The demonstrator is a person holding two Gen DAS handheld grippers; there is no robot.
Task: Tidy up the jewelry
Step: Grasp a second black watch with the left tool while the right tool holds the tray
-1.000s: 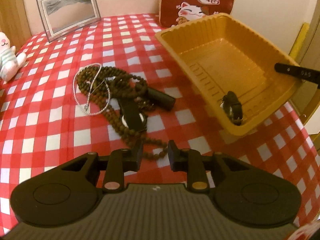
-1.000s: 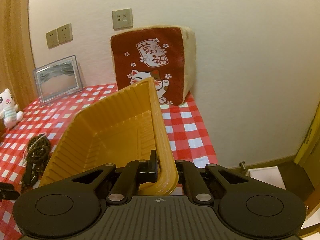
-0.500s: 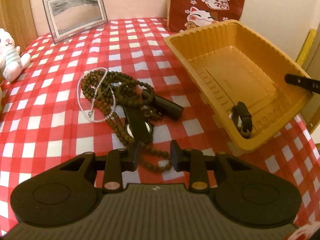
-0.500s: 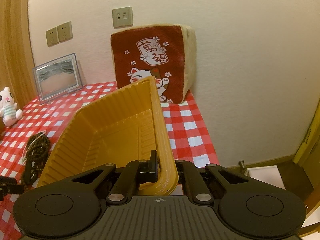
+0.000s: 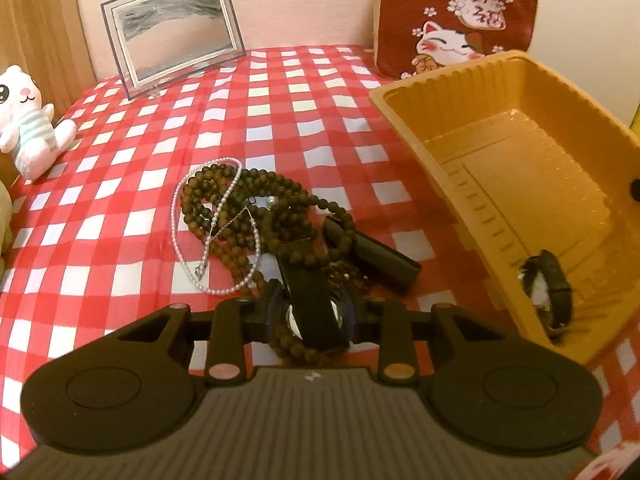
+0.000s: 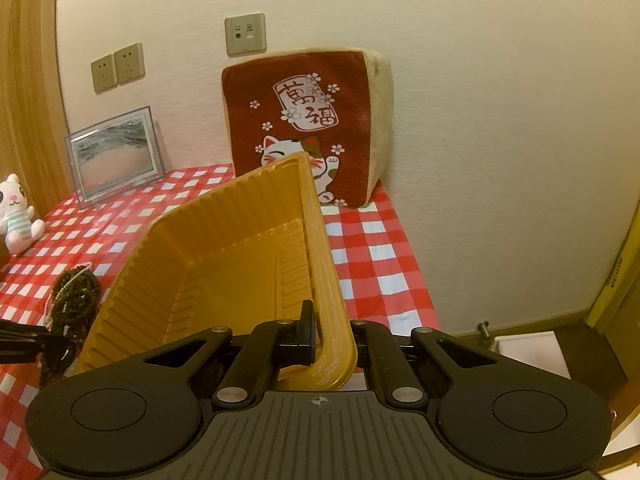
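Note:
A tangle of jewelry lies on the checked cloth: a dark wooden bead necklace [image 5: 256,200], a thin pearl chain [image 5: 188,240] and a black-strapped watch [image 5: 308,292]. My left gripper [image 5: 310,312] is open, its fingers on either side of the watch strap and face. An orange plastic tray [image 5: 516,160] stands to the right with another black watch [image 5: 548,292] in its near corner. My right gripper [image 6: 332,340] is shut on the tray's rim [image 6: 320,264]. The bead pile also shows in the right wrist view [image 6: 74,300].
A framed sand picture [image 5: 172,32] stands at the back wall. A red lucky-cat cushion [image 5: 460,20] leans behind the tray. A white plush cat [image 5: 28,120] sits at the left edge. The table's right edge [image 6: 420,300] drops to the floor.
My left gripper has moved forward and down over the pile, so its open fingers now straddle the watch. The right gripper and the tray have stayed put.

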